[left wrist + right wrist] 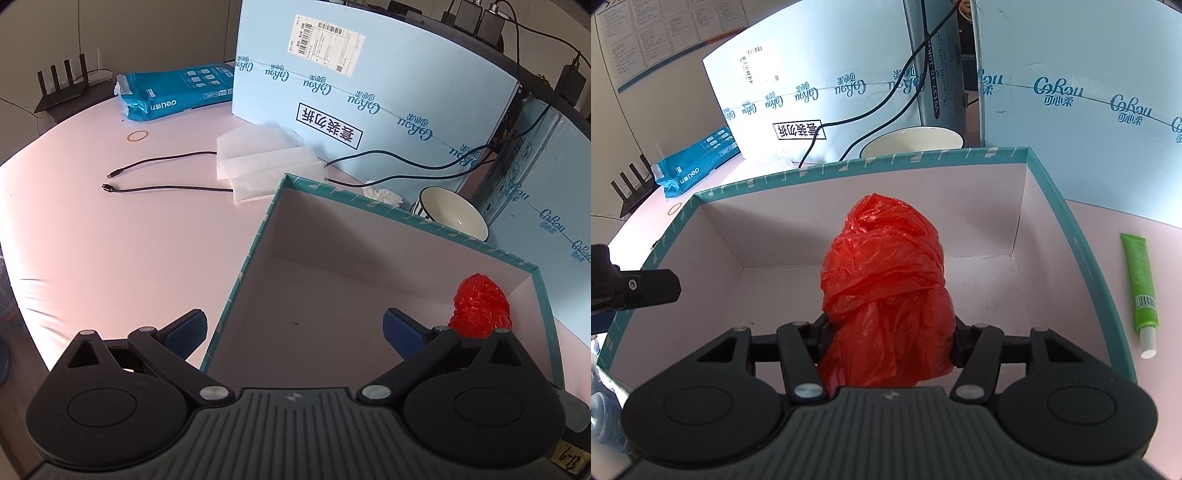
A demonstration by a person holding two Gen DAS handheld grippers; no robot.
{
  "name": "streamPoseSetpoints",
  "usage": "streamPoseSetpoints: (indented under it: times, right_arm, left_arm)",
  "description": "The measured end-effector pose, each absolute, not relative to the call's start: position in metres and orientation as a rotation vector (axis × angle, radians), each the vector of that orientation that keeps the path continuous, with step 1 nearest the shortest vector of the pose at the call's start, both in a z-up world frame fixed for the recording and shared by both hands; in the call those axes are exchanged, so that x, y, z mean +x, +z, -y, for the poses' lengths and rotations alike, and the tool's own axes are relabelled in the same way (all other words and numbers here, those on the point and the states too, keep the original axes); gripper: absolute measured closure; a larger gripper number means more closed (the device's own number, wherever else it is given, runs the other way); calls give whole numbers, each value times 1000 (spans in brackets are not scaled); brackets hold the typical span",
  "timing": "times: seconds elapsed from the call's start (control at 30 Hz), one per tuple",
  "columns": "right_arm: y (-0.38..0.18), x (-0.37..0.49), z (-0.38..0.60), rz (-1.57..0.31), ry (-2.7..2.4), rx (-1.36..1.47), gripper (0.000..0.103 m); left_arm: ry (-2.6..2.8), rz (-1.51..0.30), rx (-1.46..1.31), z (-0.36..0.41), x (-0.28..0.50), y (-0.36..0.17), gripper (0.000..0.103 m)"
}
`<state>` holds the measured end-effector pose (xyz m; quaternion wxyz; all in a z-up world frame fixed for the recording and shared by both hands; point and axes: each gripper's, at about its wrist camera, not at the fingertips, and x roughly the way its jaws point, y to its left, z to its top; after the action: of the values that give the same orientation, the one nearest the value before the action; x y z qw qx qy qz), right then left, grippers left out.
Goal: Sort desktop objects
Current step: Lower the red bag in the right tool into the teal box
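A teal-rimmed open box (255,243) (1067,210) stands on the pink table. My right gripper (886,332) is shut on a crumpled red plastic bag (886,280) and holds it inside the box. The bag also shows in the left wrist view (480,306) near the box's far right corner. My left gripper (293,328) is open and empty, astride the box's near left wall, one finger outside and one inside. Its finger shows at the left of the right wrist view (646,288).
White foam sheets (266,162), two black cables (166,173), a rubber band (137,136), a blue paper pack (177,92) and a router (62,81) lie left and beyond. A bowl (454,214) and tall blue cartons (369,74) stand behind the box. A green tube (1139,291) lies right of it.
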<state>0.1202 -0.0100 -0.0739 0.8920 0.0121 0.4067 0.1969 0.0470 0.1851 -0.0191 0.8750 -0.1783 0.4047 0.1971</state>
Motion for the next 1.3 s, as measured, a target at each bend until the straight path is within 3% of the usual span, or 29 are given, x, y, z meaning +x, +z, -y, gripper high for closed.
streamPoseSetpoints:
  times: [1.3]
  right_arm:
    - [-78, 127, -4, -958, 399, -120, 43]
  left_arm:
    - [424, -927, -364, -185, 53, -32, 1]
